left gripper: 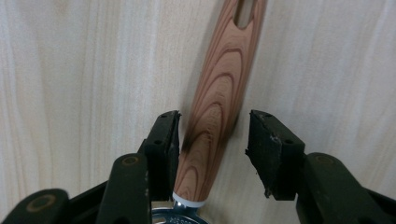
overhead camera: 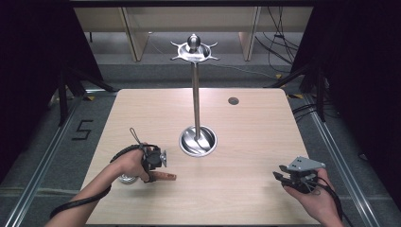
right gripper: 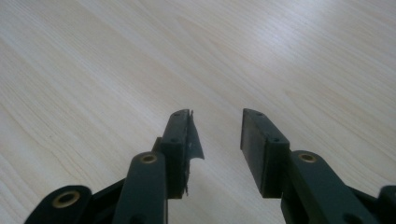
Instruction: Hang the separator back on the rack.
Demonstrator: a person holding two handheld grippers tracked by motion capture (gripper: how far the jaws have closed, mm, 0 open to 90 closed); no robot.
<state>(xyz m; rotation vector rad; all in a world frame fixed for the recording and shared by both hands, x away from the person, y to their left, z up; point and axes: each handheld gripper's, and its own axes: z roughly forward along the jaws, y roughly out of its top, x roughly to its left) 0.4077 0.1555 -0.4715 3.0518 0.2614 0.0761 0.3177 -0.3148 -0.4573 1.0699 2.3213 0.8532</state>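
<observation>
One utensil (left gripper: 219, 102) near desk's (overhead camera: 255, 142) front-left corner: striped reddish wooden handle, white collar, metal head. Left gripper (left gripper: 212, 135) spread astride handle, not pinching. Right gripper (right gripper: 217, 135) spread, empty. One metal stand (overhead camera: 197, 94).

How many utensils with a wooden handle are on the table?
1. The wooden-handled utensil lies at the near left of the table, under the left tool, with its handle between the open jaws.

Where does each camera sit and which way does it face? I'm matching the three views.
High view: above the person's side, looking forward and down on the table and metal stand; forearms, both claws show.
Left gripper view: on the left claw, looking down at the wooden handle between open jaws.
Right gripper view: on the right claw, facing bare tabletop.
Shared: high and left views show the handle.
</observation>
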